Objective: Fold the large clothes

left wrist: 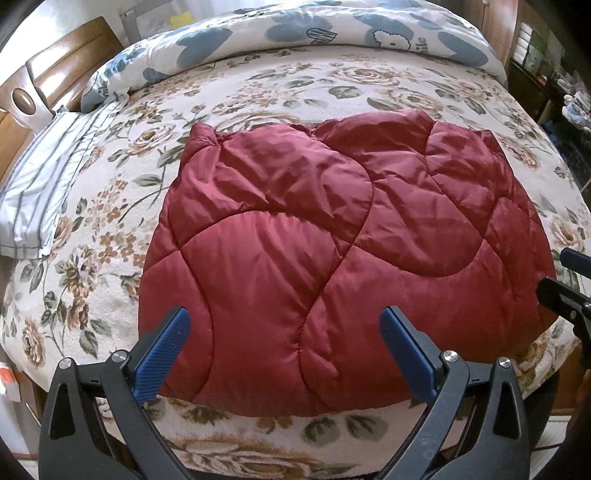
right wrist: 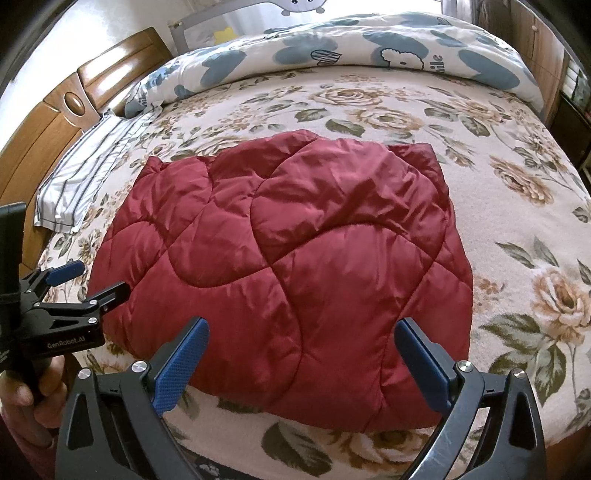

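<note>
Both grippers hang over the near edge of the bed with nothing between their fingers. On the left gripper [left wrist: 286, 328] the two blue-padded fingers [left wrist: 162, 354] stand wide apart, framing the near hem of the red quilted jacket [left wrist: 332, 236] without touching it. The right gripper [right wrist: 301, 339] looks the same in its own view: jaws spread, blue pads [right wrist: 181, 363] to either side of the jacket's near edge, holding nothing. From the right wrist view the left gripper also shows from the side at the far left, its fingers parted, held by a hand [right wrist: 26, 406] whose fingers wrap the black handle (the body is printed "GenRobot.AI"). From the left wrist view, only the black tips of the right gripper poke in at the right border, just beside the jacket's right edge.

The jacket lies folded into a rough, puffy rectangle on the floral bedspread [left wrist: 92, 280], close to the near side of the bed and roughly centred between the two grippers. Its shiny surface is creased and crossed by curved stitching lines; the far edge is uneven, with a small bump at the far left corner.

Beyond it, the bedspread stays bare up to a rolled white duvet with blue patches [left wrist: 332, 33] that runs along the far side of the bed. A striped pillow [left wrist: 44, 184] sits at the left edge, well apart from the jacket, against a wooden headboard [left wrist: 55, 62]. Dark shelving [left wrist: 546, 74] shows at the far right.
</note>
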Demonstrator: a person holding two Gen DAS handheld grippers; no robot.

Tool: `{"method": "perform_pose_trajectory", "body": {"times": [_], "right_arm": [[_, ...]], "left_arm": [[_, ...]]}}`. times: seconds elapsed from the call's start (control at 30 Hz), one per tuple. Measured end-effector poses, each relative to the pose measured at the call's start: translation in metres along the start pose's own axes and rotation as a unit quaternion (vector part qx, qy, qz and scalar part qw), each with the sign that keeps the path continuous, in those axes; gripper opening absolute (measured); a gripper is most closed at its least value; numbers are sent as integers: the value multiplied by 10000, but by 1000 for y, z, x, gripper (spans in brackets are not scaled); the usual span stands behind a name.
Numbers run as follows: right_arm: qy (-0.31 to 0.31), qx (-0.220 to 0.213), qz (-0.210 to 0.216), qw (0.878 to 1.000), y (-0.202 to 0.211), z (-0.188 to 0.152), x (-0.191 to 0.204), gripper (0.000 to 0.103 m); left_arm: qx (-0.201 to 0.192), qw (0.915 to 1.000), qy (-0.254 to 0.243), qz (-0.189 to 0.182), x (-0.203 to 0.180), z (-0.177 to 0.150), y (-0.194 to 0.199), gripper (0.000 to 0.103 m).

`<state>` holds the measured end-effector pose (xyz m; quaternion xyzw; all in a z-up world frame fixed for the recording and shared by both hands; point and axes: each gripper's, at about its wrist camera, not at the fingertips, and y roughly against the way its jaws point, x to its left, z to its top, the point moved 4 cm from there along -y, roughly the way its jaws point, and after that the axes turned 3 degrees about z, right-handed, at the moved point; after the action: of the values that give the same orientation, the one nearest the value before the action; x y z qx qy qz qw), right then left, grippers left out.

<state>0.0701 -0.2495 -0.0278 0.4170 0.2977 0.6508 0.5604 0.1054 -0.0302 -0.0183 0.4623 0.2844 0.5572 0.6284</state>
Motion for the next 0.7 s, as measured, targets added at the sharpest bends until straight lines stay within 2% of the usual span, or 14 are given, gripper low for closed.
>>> {"method": "perform_pose_trajectory", "body": {"times": [0.7], "right_arm": [[-31, 7, 3, 10000, 0, 6, -3, 101]], "left_arm": [[0, 10000, -30, 38, 0, 3, -3, 103]]}}
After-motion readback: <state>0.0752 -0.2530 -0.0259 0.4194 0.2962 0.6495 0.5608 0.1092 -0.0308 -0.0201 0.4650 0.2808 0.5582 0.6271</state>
